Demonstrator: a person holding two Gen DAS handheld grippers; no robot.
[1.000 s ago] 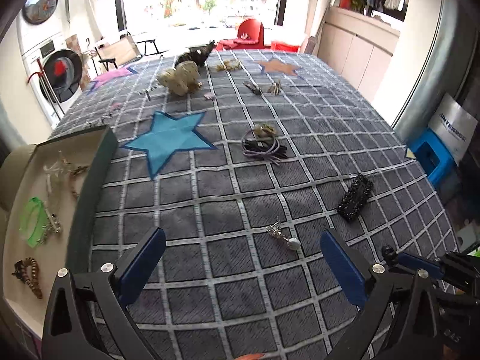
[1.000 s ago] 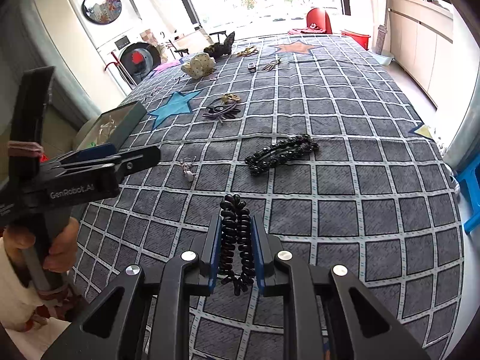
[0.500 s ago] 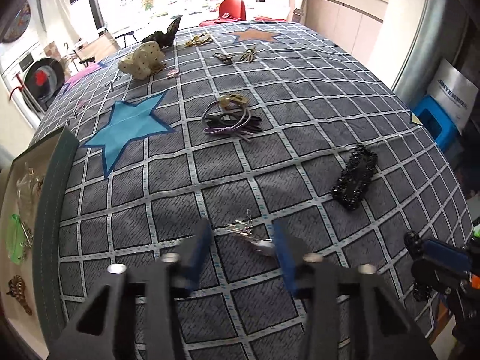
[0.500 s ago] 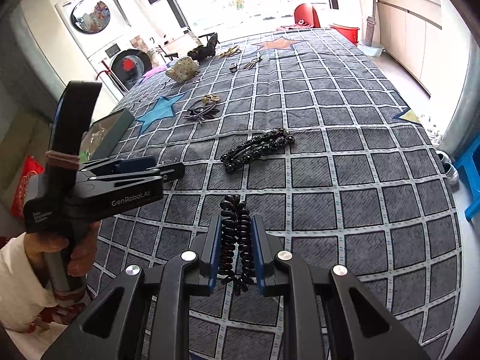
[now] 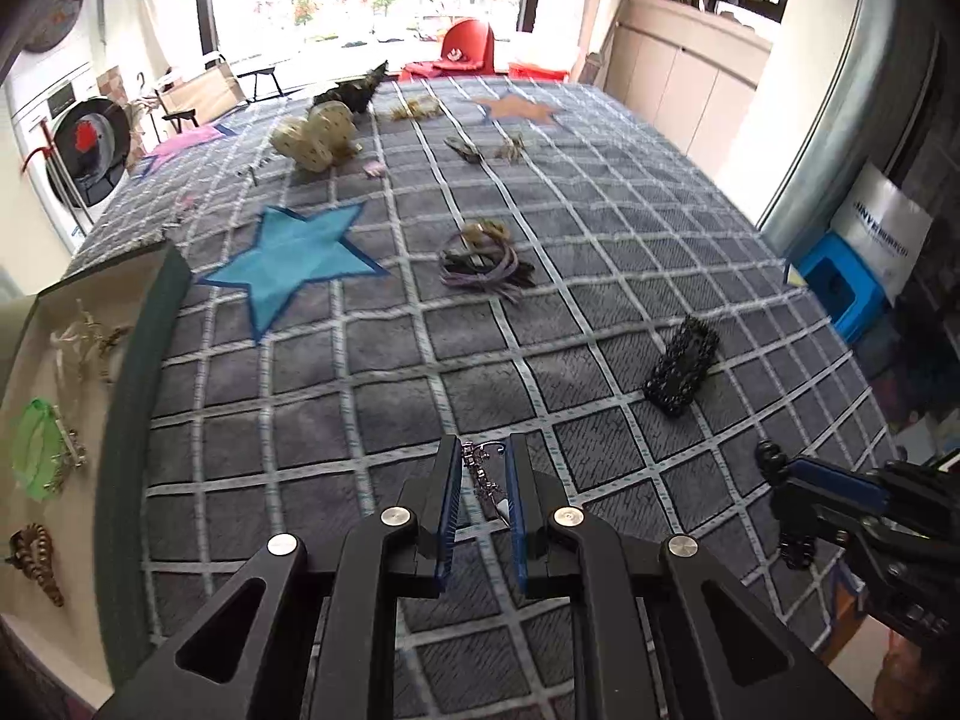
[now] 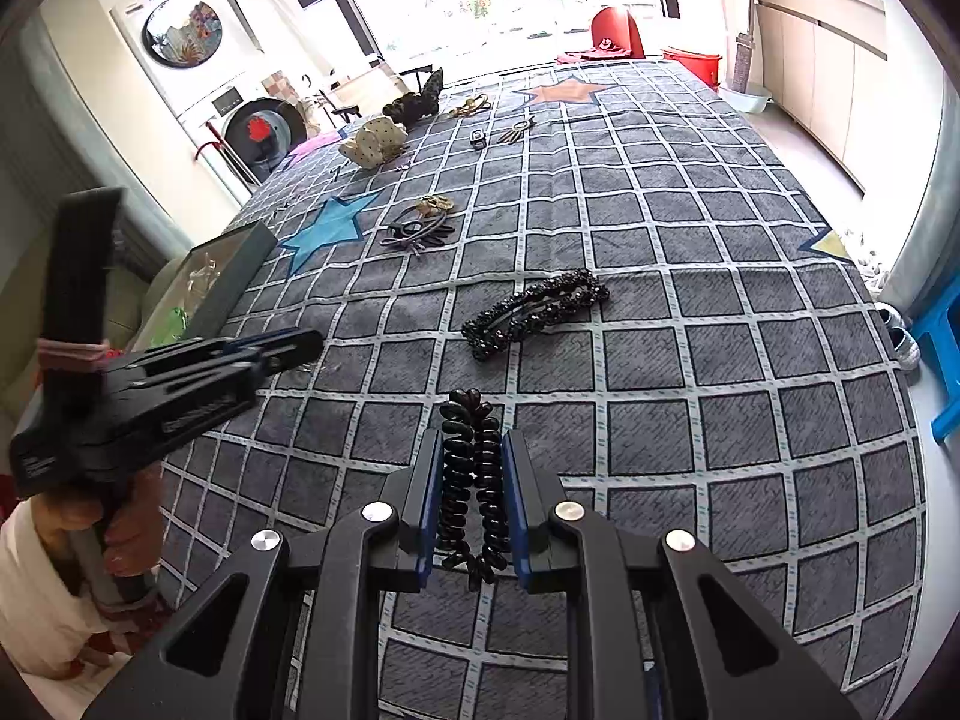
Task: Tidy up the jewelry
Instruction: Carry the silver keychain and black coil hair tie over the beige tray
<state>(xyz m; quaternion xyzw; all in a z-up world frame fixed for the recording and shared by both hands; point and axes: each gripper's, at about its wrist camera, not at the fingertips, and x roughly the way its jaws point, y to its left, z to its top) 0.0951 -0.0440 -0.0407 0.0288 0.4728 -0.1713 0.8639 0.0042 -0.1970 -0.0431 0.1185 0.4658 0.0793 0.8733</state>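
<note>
My left gripper (image 5: 485,461) is shut on a small silver earring (image 5: 483,480) and holds it just above the grey checked cloth (image 5: 372,384). My right gripper (image 6: 473,444) is shut on a black spiral hair tie (image 6: 471,480); it also shows at the right edge of the left wrist view (image 5: 798,510). A black beaded hair clip (image 6: 534,312) lies on the cloth ahead of the right gripper, also seen in the left wrist view (image 5: 681,366). A green-rimmed jewelry tray (image 5: 129,420) at the left holds several pieces.
A bundle of purple and black hair ties (image 5: 480,264) lies mid-cloth beside a blue star patch (image 5: 288,261). A cream scrunchie (image 5: 312,135), dark bow and small clips lie at the far end. A blue stool (image 5: 840,291) stands right of the table.
My left gripper went from wide open to shut on the silver earring and lifted it off the cloth. The right gripper kept hold of the spiral hair tie and barely moved.
</note>
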